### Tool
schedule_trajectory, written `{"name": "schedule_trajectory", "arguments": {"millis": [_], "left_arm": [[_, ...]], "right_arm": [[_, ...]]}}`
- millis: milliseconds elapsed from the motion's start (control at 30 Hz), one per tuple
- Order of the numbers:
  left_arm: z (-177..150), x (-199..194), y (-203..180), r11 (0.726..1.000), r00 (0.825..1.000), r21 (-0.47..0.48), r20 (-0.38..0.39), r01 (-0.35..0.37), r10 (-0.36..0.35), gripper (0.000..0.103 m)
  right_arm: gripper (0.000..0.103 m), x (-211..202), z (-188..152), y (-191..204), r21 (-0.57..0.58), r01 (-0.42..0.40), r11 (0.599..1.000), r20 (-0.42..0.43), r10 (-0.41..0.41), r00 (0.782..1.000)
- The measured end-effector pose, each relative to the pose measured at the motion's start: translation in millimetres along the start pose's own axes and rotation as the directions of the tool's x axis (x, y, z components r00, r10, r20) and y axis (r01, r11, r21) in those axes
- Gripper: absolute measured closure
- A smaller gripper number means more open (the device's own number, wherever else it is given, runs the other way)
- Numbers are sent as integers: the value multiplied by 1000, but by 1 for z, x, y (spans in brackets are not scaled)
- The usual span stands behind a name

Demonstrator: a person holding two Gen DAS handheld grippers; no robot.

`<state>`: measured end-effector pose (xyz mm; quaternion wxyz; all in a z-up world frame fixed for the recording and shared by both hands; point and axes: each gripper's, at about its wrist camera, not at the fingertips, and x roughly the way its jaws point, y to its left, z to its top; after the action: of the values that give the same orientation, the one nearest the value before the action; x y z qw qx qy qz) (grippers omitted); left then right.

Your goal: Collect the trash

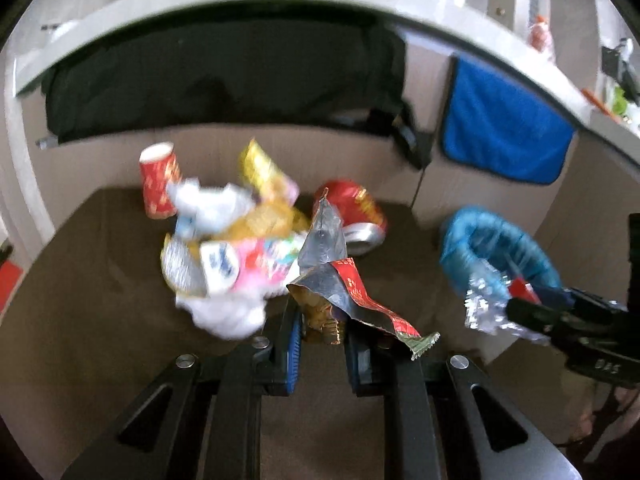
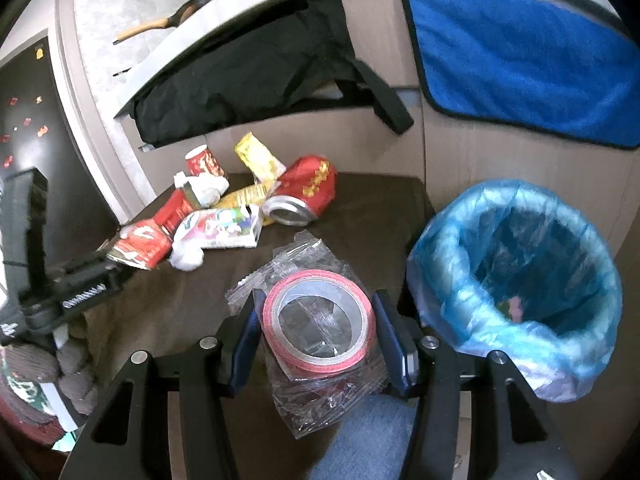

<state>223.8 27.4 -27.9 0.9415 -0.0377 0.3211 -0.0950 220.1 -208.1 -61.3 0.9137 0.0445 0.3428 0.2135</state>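
My left gripper [image 1: 320,320] is shut on a crumpled red and silver foil wrapper [image 1: 344,280], held above the brown tabletop [image 1: 100,280]. In the right wrist view the same gripper [image 2: 120,266] grips that wrapper [image 2: 140,244] at the left edge of the trash pile. My right gripper [image 2: 320,336] is shut on a red tape roll [image 2: 320,316] inside a clear plastic bag, just left of the blue-lined bin [image 2: 440,240]. The left wrist view shows the right gripper [image 1: 514,304] holding the crinkled bag [image 1: 484,308] beside the bin [image 1: 500,232].
The pile holds a red paper cup [image 2: 204,162], a yellow wrapper [image 2: 256,156], a dented red can [image 2: 308,192], a pink packet [image 2: 220,228] and white tissue [image 2: 186,258]. A black bag [image 2: 240,72] and a blue towel [image 2: 520,52] hang behind.
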Motion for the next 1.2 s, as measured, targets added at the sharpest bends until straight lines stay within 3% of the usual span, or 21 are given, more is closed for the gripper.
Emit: {"name": "schedule_trajectory", "arguments": {"millis": [100,200,400,533,700,1100,1200], "left_arm": [[23,-9,-19,999,998,37,51,37,-39,84],[49,-12,-46,993,989,70,104,99,-106,84],[72,6,-108,970,964,118,135,213,-228,84],[75,32,-143,954,955,131,96,269,-282,84],[69,67,-168,946,952,122,25,301,-307,84],[55,137,-193,939,940,93,-117,332,-321,83],[54,147,-196,927,925,77,-130,368,-357,61]], "right_arm": [[52,-16,17,-6,2,7,1000,49,-7,999],[52,-44,38,-19,-3,65,998,123,-64,990],[52,-89,64,-63,25,210,977,219,-210,953],[52,-99,65,-93,48,278,959,229,-282,932],[52,-90,58,-122,73,308,948,203,-317,926],[52,-44,34,-184,172,282,944,110,-303,947],[50,-37,29,-192,185,279,942,100,-300,949]]}}
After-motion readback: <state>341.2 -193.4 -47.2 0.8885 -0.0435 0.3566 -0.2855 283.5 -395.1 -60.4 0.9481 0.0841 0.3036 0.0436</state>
